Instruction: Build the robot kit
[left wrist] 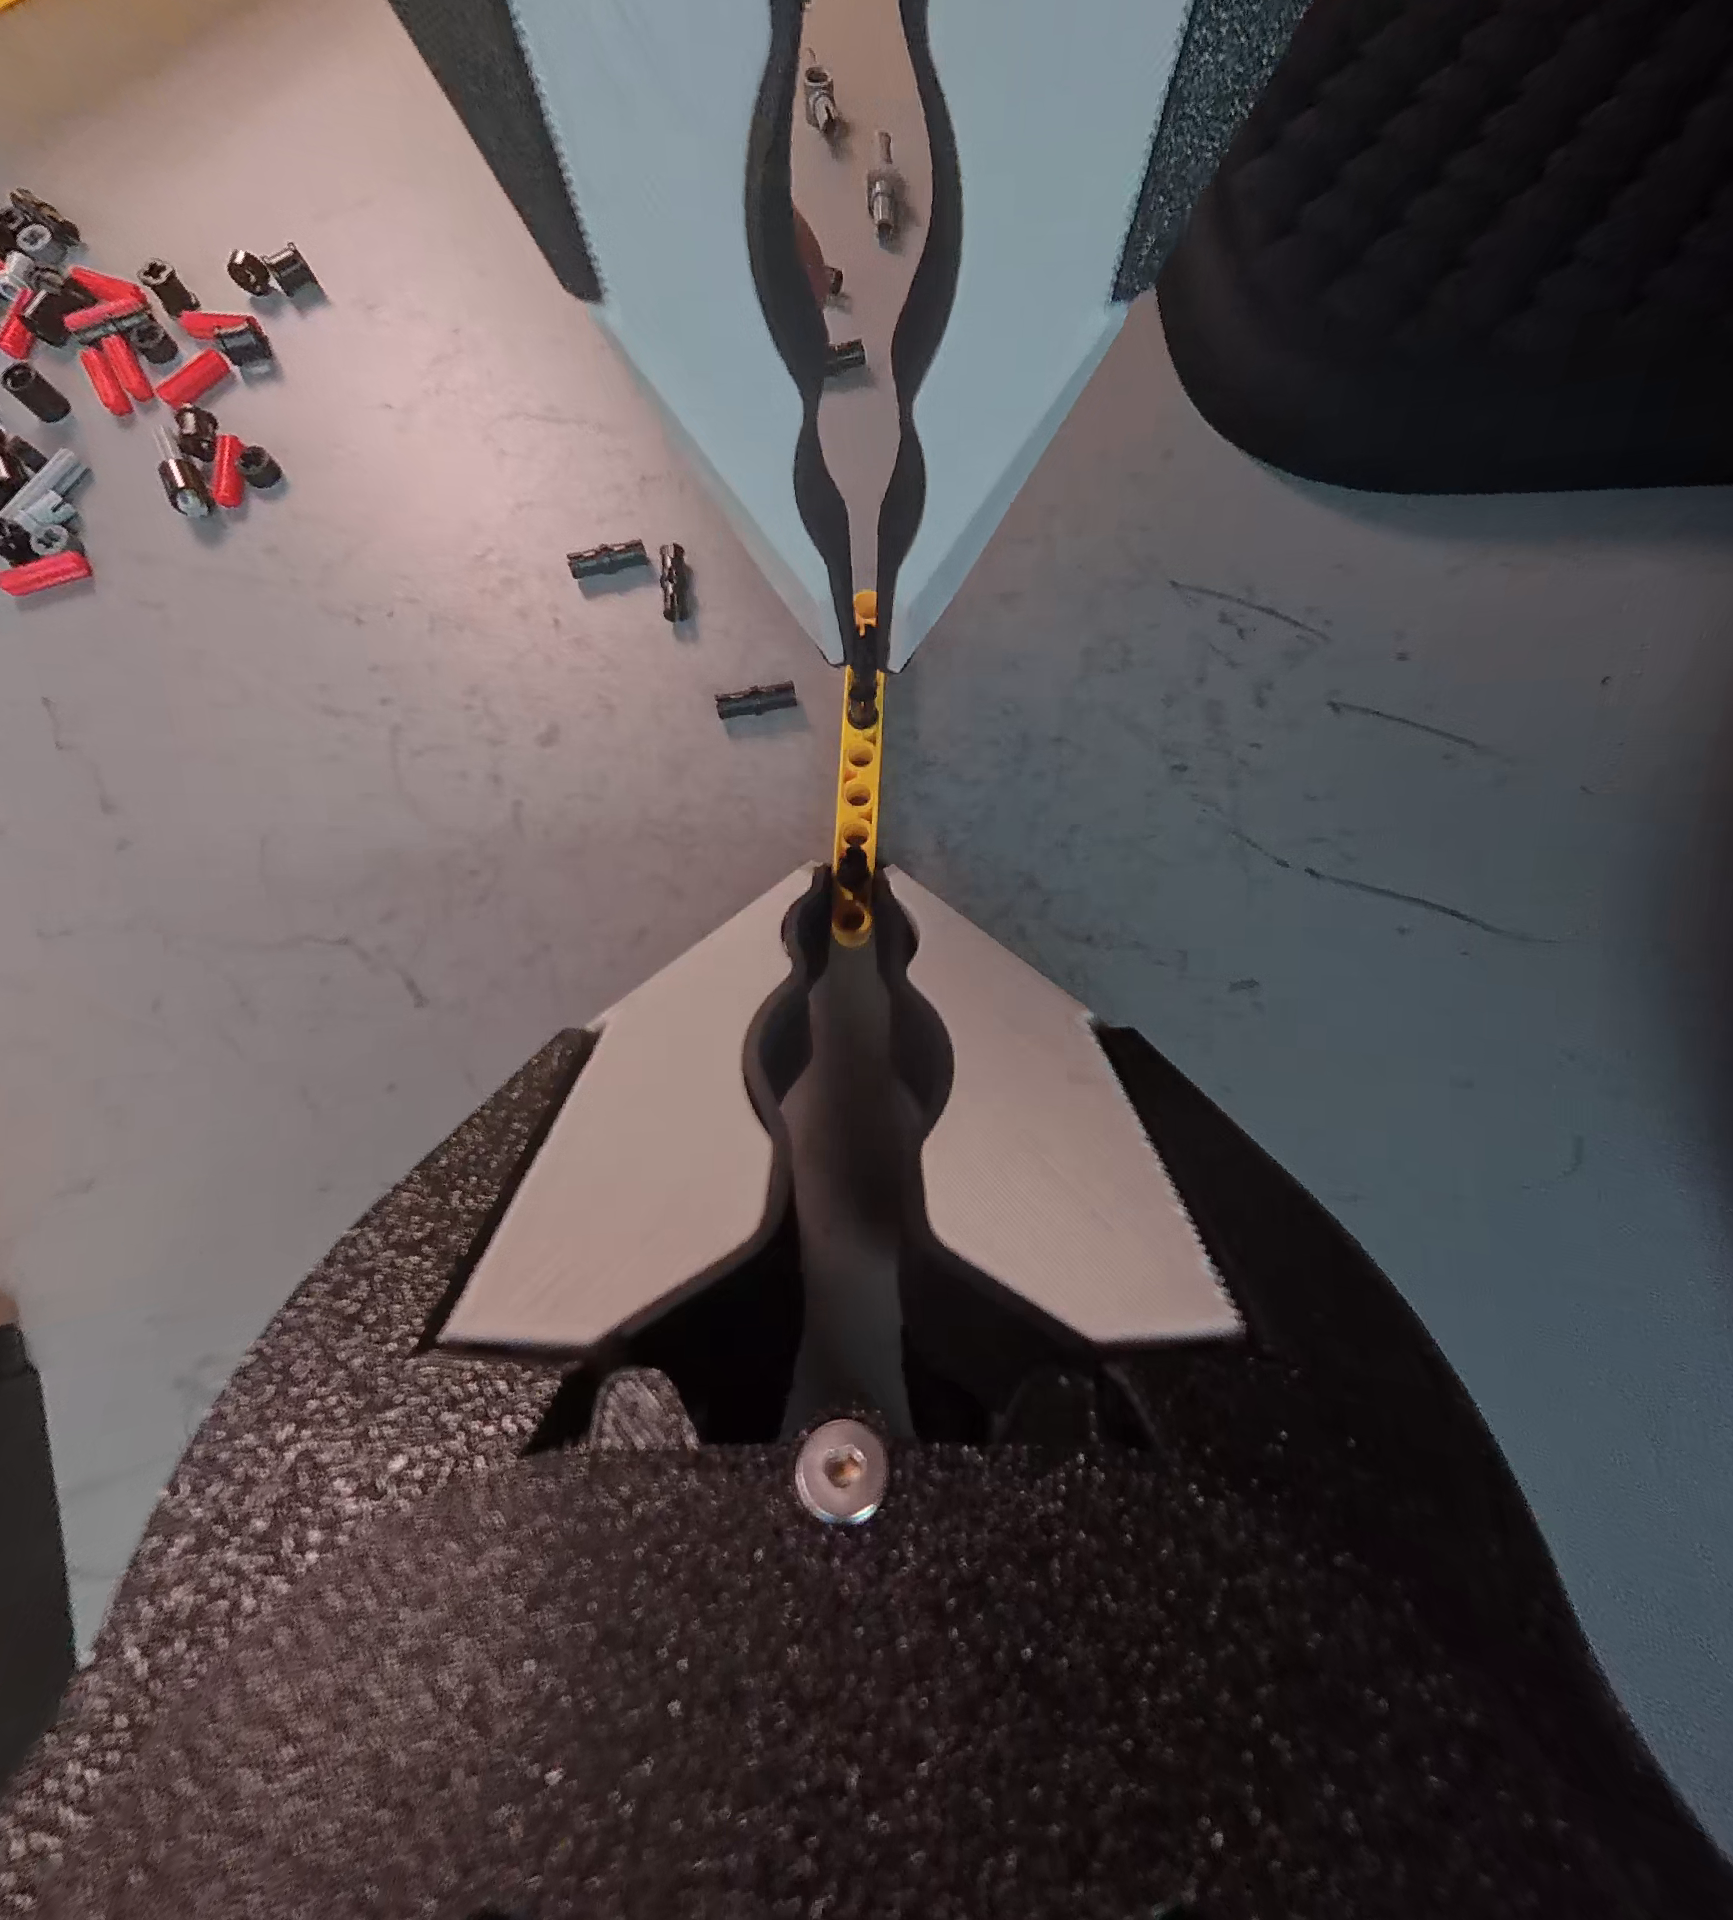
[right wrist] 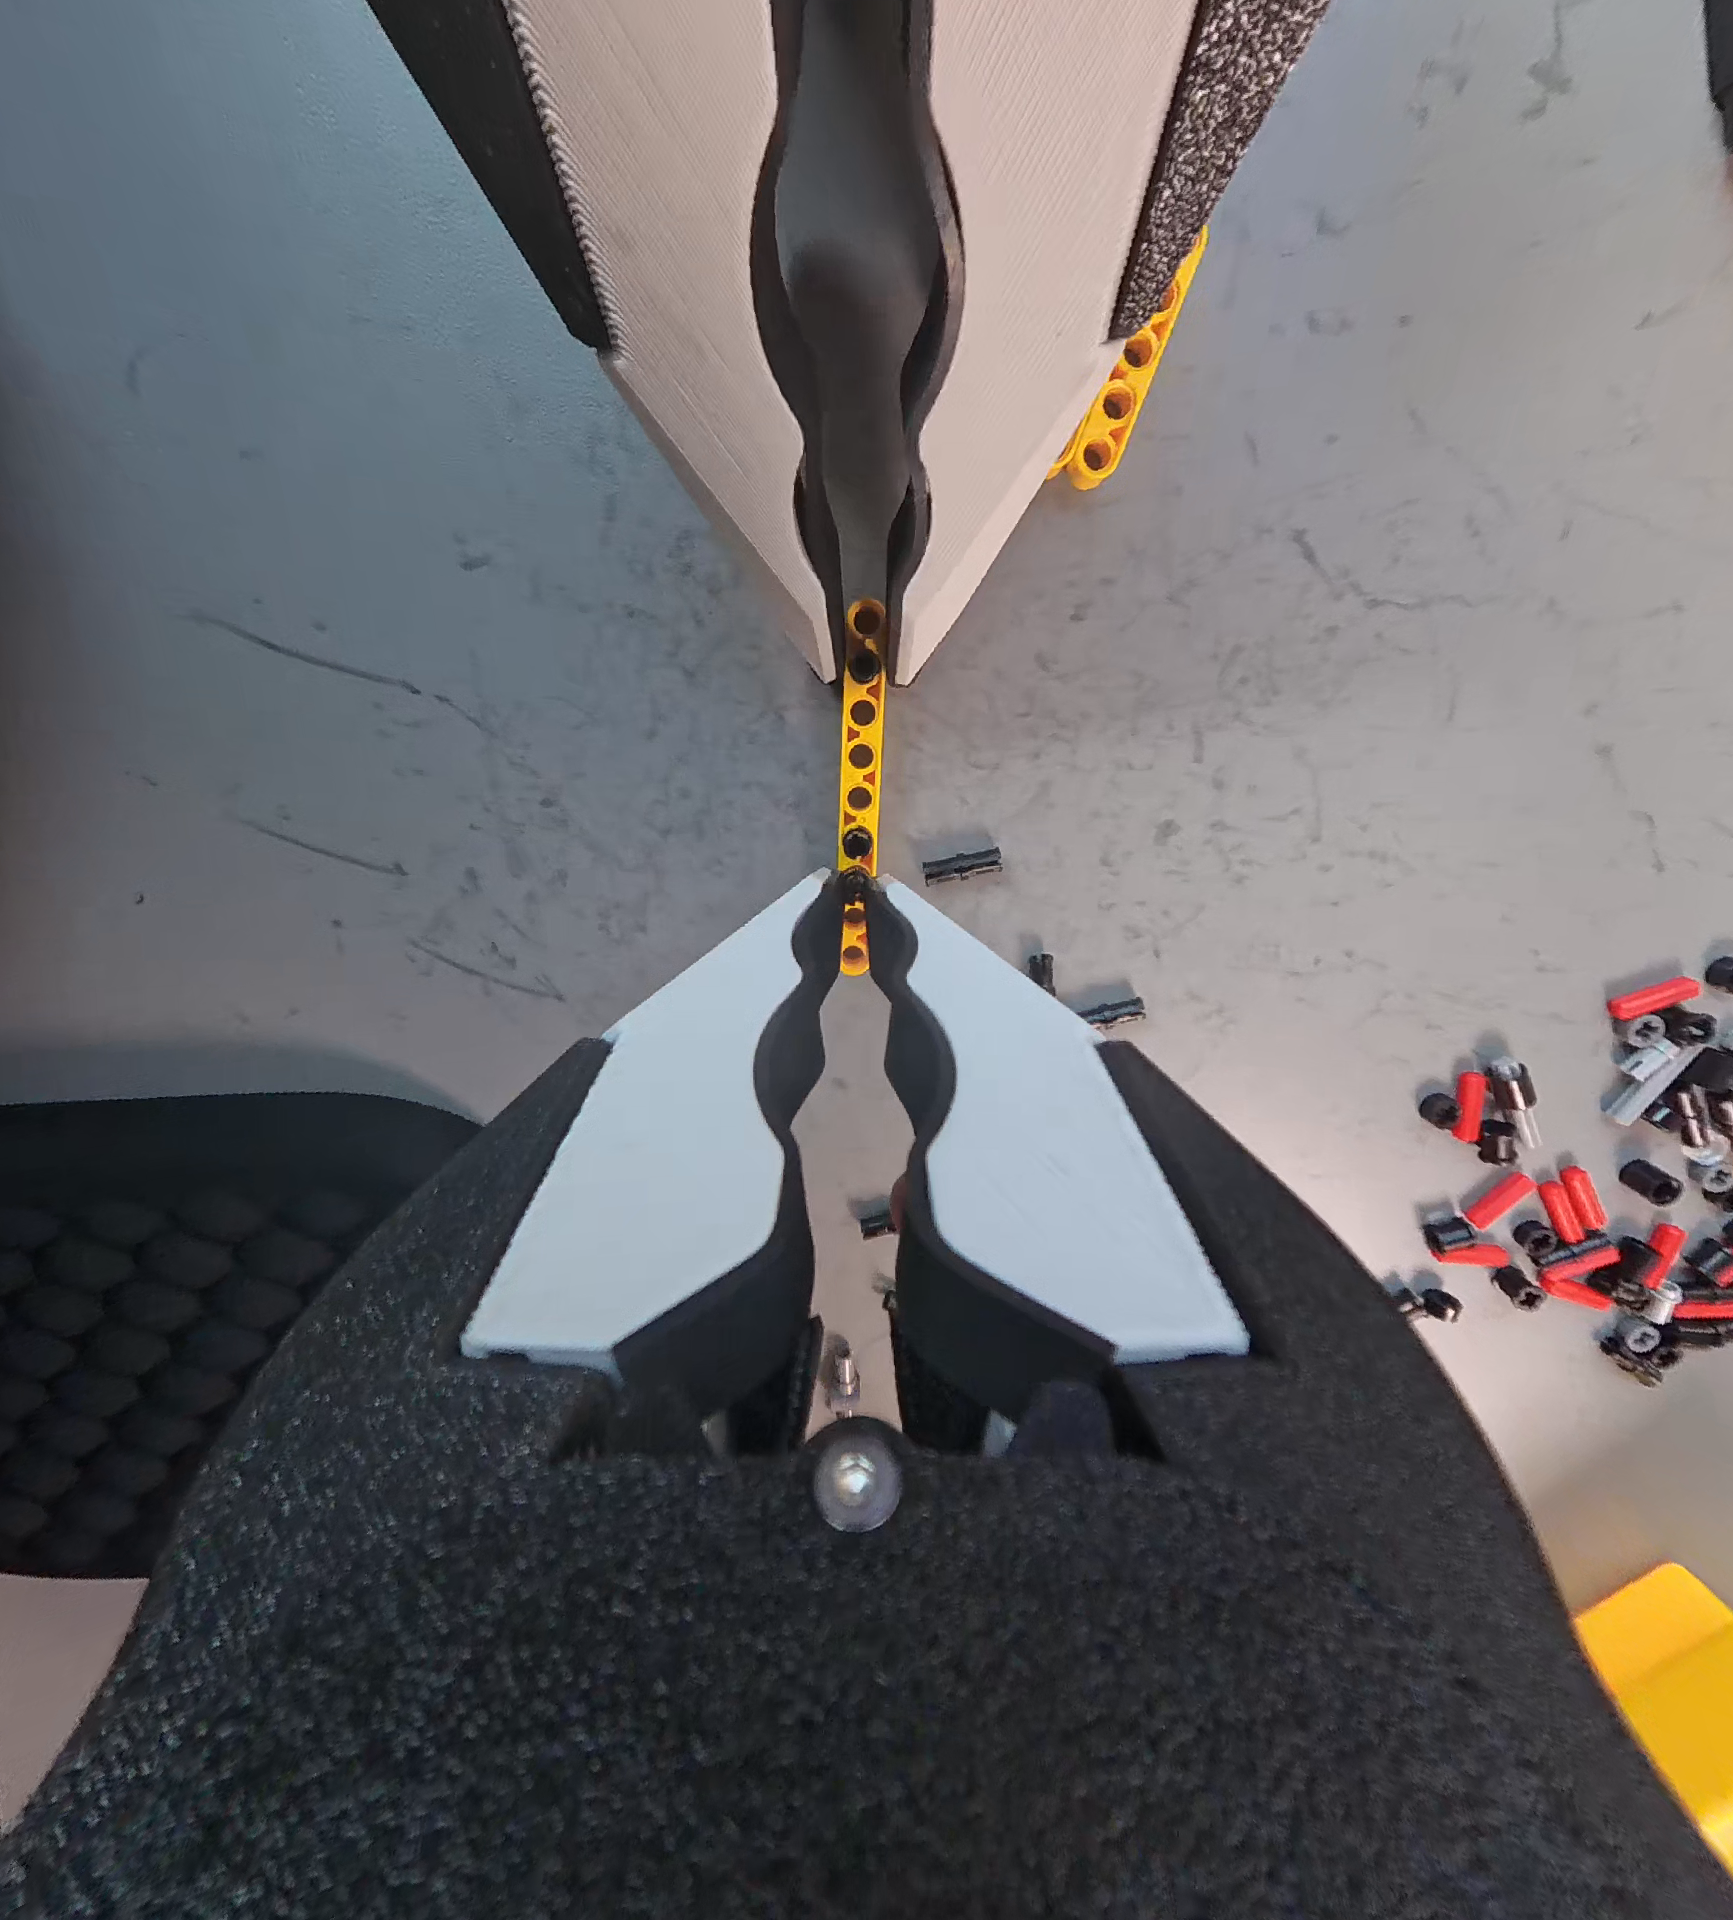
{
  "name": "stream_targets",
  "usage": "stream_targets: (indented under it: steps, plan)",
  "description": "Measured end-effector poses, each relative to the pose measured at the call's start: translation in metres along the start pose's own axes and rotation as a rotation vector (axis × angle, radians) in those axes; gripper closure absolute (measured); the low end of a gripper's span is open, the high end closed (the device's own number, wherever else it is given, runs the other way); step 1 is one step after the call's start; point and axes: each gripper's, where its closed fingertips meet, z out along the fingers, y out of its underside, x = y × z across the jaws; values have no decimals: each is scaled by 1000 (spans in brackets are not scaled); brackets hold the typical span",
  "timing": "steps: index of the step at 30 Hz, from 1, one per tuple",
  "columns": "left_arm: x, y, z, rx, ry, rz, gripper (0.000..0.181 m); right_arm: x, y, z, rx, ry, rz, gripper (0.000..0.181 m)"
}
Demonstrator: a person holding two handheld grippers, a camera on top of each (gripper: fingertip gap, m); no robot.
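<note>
The left gripper (left wrist: 857,883) is clamped on one end of a yellow perforated beam (left wrist: 859,790), and the right gripper (right wrist: 854,883) pinches the opposite end, so the beam bridges the two, held above the grey worktop (left wrist: 322,935) edge-on. Black pins (right wrist: 858,837) sit in several of its holes near both ends. It looks light, stiff and smooth-sided plastic; a judgement is that the flat faces near the ends give the surest hold, since the thin edges could slip. Loose black pins (left wrist: 756,700) lie on the worktop just beside the held beam. Farther toward one edge sits a heap of red, black and grey connectors (left wrist: 31,395). A second yellow beam (right wrist: 1132,384) lies behind the left gripper, and a yellow bin (right wrist: 1714,1725) sits at a worktop corner.
</note>
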Motion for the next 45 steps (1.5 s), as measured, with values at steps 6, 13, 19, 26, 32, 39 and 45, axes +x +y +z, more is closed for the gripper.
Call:
stream_targets:
  steps: [6, 13, 19, 26, 32, 39, 45]
  plan:
    - [0, 0, 0, -1, 4, -3, 175, 0, 0, 0, 11, 4, 6, 178]
    - [0, 0, 0, -1, 1, -7, 175, 0, 0, 0, -2, -12, -8, 178]
    - [0, 0, 0, -1, 3, -10, 175, 0, 0, 0, -10, 16, -31, 178]
    - [-2, 2, -2, -2, -6, -14, 175, 5, -1, 1, 2, 69, -15, 178]
    - [-1, 2, -3, -2, 0, -7, 175, 2, 0, 7, -24, 36, -20, 179]
    - [-1, 2, -3, -1, 0, 6, 175, 2, 0, 8, -58, -4, -5, 178]
    - [0, 2, -3, -2, 5, 7, 174, 1, -1, 6, 15, 19, 16, 166]
